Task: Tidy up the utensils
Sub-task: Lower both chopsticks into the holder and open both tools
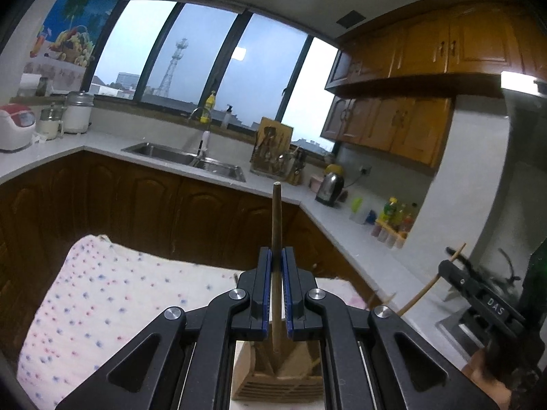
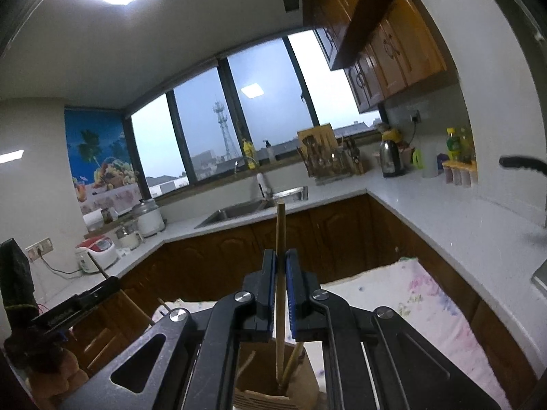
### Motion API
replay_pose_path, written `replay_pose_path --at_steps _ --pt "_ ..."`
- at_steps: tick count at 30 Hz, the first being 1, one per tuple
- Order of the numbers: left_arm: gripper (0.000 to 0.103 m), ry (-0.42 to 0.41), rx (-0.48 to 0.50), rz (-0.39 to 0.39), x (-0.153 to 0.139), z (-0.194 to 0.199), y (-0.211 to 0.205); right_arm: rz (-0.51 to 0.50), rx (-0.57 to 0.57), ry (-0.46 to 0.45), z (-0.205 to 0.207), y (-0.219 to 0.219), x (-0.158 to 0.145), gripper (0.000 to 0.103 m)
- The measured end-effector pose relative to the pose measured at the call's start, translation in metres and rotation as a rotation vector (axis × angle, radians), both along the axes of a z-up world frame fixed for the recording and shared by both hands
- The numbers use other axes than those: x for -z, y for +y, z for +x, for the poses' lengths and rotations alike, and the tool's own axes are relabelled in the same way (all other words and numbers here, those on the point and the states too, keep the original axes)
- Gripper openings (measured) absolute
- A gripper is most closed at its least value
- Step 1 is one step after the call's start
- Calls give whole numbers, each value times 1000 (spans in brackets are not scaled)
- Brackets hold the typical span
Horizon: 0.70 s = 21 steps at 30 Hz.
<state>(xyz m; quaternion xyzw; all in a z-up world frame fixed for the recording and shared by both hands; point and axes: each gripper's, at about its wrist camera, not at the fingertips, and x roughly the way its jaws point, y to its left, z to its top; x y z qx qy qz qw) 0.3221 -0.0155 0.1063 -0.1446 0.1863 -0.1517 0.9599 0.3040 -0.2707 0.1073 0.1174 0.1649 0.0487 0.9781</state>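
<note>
Over wooden holder (image 1: 278, 372): left gripper (image 1: 277, 256), right gripper (image 2: 280, 259) pinching chopsticks.

Matt black plastic on left gripper (image 1: 277, 266) and right gripper (image 2: 281, 270), blue ribbed pads (image 1: 286, 283), bright metal pivot screws. Smooth wooden stick (image 1: 276, 218), pale bamboo-like stick (image 2: 280, 239), slatted wooden holder (image 1: 277, 381). Soft dotted cloth (image 1: 102, 294). Glossy steel kettle (image 1: 330, 186), brushed steel sink (image 1: 164, 150).

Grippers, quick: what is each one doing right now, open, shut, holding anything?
Left gripper: shut on a brown wooden stick.
Right gripper: shut on a lighter wooden stick.
</note>
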Motion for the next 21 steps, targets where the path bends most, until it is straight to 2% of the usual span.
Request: replay_pose_path --at_steps 5,9,15,21 --pt "4 51 -10 9 35 20 -15 19 3 61 11 -1 31 6" --pt "4 83 -8 19 45 29 -18 35 0 110 17 -4 47 6" --pt "5 135 6 15 53 49 -21 48 -9 185 27 -5 65 7" --pt "6 144 8 2 45 65 -16 41 -10 200 30 -6 65 7"
